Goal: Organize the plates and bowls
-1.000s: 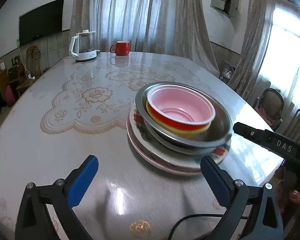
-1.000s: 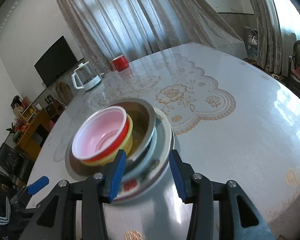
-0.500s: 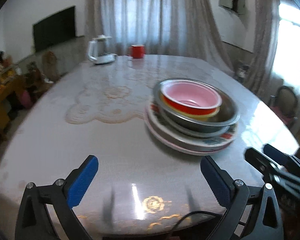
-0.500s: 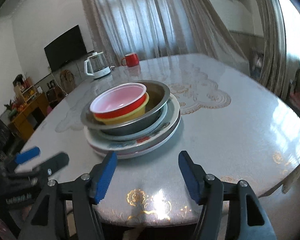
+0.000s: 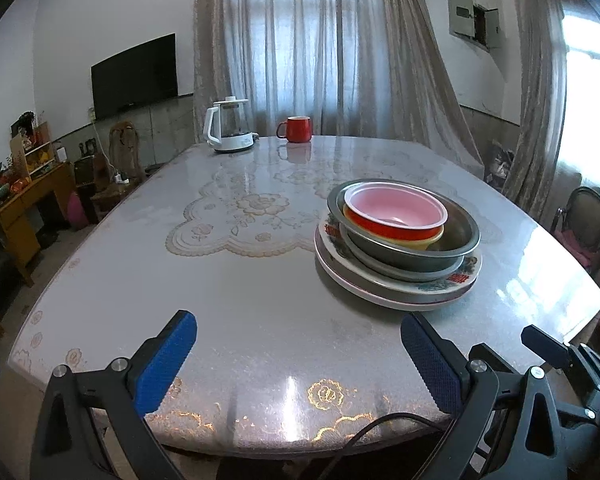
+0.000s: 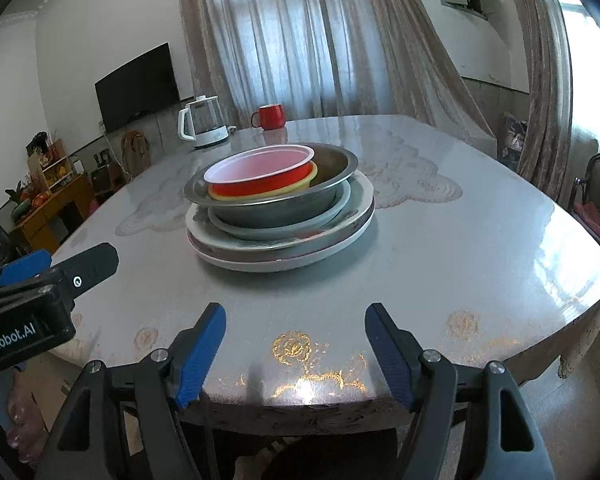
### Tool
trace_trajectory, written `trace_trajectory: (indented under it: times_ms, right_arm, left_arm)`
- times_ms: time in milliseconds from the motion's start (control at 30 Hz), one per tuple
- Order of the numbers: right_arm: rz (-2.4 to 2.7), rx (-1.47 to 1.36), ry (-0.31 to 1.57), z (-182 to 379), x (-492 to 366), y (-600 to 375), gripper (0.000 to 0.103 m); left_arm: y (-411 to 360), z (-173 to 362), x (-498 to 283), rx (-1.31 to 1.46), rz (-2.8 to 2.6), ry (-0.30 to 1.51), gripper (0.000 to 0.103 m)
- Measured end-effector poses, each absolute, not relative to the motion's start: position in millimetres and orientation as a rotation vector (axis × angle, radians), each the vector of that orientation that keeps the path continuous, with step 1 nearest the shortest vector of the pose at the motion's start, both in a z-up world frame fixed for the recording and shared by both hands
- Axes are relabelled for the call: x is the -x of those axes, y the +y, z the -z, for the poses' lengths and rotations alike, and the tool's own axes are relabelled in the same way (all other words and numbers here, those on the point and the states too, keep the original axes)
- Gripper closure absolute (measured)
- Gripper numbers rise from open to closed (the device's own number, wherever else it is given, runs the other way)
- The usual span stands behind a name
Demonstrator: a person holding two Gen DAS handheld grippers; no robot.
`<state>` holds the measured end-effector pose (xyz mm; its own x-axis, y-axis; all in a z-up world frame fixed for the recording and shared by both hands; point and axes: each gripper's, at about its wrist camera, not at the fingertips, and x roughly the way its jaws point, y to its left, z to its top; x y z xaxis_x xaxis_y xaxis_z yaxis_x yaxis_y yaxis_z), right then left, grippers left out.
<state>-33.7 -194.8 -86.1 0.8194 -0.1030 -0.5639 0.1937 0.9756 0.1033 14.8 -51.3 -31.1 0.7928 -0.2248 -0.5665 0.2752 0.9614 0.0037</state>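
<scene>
Bowls (image 6: pixel 260 176) are nested on plates (image 6: pixel 280 240) mid-surface (image 5: pixel 260 300); both tongs, left (image 5: pixel 300 360) and right (image 6: pixel 294 352), are held wide and empty. Toppling is risked if the off-centre stack is bumped.

pink-lined red bowl (image 5: pixel 396 216) | yellow bowl (image 5: pixel 430 240) | red mug (image 5: pixel 296 129) | blue gripper pads (image 5: pixel 168 360)
</scene>
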Motion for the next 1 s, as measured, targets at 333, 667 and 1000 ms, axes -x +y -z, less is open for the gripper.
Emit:
trace_trajectory:
  times_ms: [333,667,1000]
  right_arm:
    - [0.157,-0.161,0.592,86.0,35.2,-194.1,0.030]
    - [0.156,-0.160,0.597,87.3,33.5,-194.1,0.030]
    - [0.154,-0.161,0.602,89.0,32.7,-193.6,0.030]
  left_arm:
    - [-54.5,35.9,-17.2,-0.106,0.267,0.626,0.000]
    - [-52.6,37.4,-20.4,-0.107,0.252,0.634,0.000]
    - [-52.3,37.5,-20.8,-0.107,0.250,0.633,0.000]
